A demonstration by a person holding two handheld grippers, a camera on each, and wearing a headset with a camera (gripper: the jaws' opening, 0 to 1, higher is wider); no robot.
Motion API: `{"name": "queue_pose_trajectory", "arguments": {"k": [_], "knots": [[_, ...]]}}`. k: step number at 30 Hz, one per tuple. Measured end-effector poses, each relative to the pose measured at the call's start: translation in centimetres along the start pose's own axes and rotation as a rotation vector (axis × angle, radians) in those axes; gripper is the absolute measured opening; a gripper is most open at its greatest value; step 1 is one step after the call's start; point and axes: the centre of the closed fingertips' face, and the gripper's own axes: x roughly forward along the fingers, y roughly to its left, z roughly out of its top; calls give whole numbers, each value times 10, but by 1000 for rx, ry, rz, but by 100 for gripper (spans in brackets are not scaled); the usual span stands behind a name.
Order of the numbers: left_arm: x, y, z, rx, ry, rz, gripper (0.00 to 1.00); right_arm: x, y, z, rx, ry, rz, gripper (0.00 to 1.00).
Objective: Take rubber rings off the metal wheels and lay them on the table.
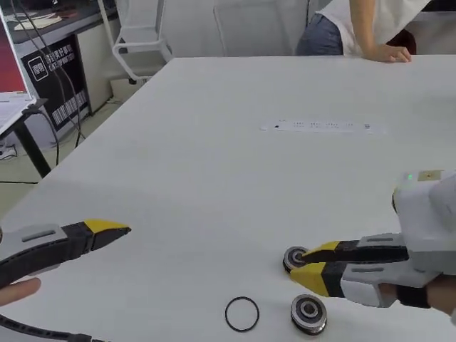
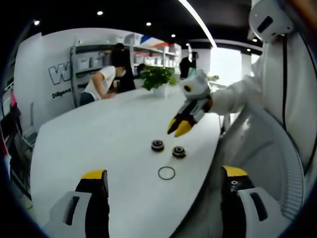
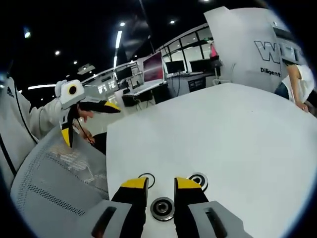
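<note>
right claw (image 1: 303,264): jaws narrowly parted, holding nothing, just above the far round metal wheel (image 1: 293,258) | left claw (image 2: 163,174): jaws wide, empty, at the white tabletop (image 1: 214,178) edge | near round metal wheel (image 1: 308,313) just beside the thin black rubber ring (image 1: 242,313), both flat on the tabletop
</note>
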Motion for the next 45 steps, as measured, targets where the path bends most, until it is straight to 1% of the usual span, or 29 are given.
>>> {"name": "queue_pose_trajectory", "arguments": {"k": [3,4,6,7,9,10,11,14,16,18,21,23,26,28,29,30,33,37,39,41,43,45], "knots": [[5,-1,6,16,-2,-15,93,-11,-2,0,-12,-24,-15,20],[7,-1,8,20,-2,-21,93,-15,-3,1,-18,-39,-19,22],[9,-2,11,27,2,-29,93,-20,-5,1,-24,-47,-31,28],[11,-2,13,33,3,-37,93,-23,-8,0,-33,-51,-48,31],[15,-3,16,42,4,-49,91,-28,-11,-1,-47,-65,-67,35],[17,-3,16,45,8,-52,91,-30,-12,-2,-50,-68,-71,37],[20,-4,15,50,23,-61,91,-31,-15,-5,-42,-64,-81,38],[26,-6,16,73,45,-80,90,-33,-19,-13,-39,-53,-101,41],[28,-6,18,81,47,-87,89,-34,-18,-16,-23,-69,-102,45],[32,-5,21,82,52,-90,89,-34,-16,-20,-25,-66,-91,47],[37,-5,27,87,39,-102,88,-32,-12,-26,-27,-68,-70,55],[41,-6,32,95,34,-111,86,-30,-10,-31,-33,-61,-61,57],[49,-7,38,115,28,-122,81,-27,-9,-36,-42,-53,-53,57],[54,-9,40,108,20,-135,79,-23,-11,-42,-38,-37,-48,56],[57,-13,42,98,17,-151,77,-22,-12,-45,-40,-23,-52,54],[60,-16,41,101,20,-166,76,-20,-12,-49,-40,-9,-48,53],[66,-20,41,133,26,-183,71,-17,-12,-54,-31,-2,-29,51],[76,-24,44,151,26,-212,65,-12,-12,-61,-39,22,-9,44],[82,-24,46,166,21,-218,63,-10,-11,-62,-38,27,3,43],[90,-24,47,169,19,-220,60,-7,-10,-64,-43,34,16,40],[96,-24,46,171,19,-220,56,-5,-10,-64,-44,35,22,39],[104,-26,45,183,15,-233,54,-1,-9,-67,-40,41,35,36]]}}
